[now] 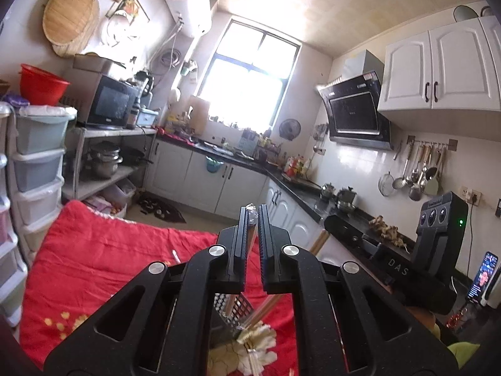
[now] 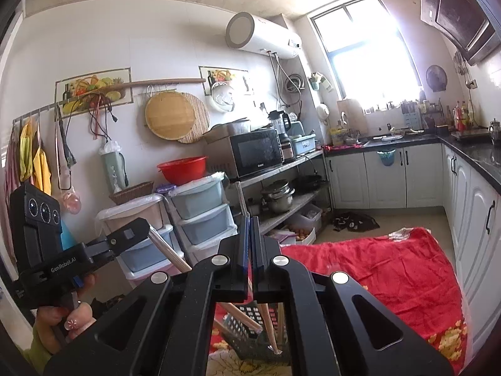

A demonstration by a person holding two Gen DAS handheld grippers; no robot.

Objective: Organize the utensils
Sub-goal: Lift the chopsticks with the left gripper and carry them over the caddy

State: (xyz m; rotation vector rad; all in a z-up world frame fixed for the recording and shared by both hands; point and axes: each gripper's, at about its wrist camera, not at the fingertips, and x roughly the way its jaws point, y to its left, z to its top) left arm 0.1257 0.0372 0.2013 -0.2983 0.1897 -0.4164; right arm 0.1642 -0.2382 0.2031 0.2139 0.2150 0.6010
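each gripper, left (image 1: 252, 219) and right (image 2: 249, 228), clamps a wrapped chopstick above the black basket (image 2: 247, 341).

Kitchen interior lit by a bright window (image 1: 247, 78) above white base cabinets (image 1: 200, 172) with a dark L-shaped countertop (image 1: 300, 188). White wall cupboards (image 1: 438, 72) and a range hood (image 1: 357, 109) occupy one wall; opposite, a water heater (image 2: 263, 36) hangs above a shelf rack (image 2: 281, 169) and stacked plastic drawers (image 2: 200, 210).

Both wrist views look level across kitchen, low over shared red blanket (image 1: 103, 250).
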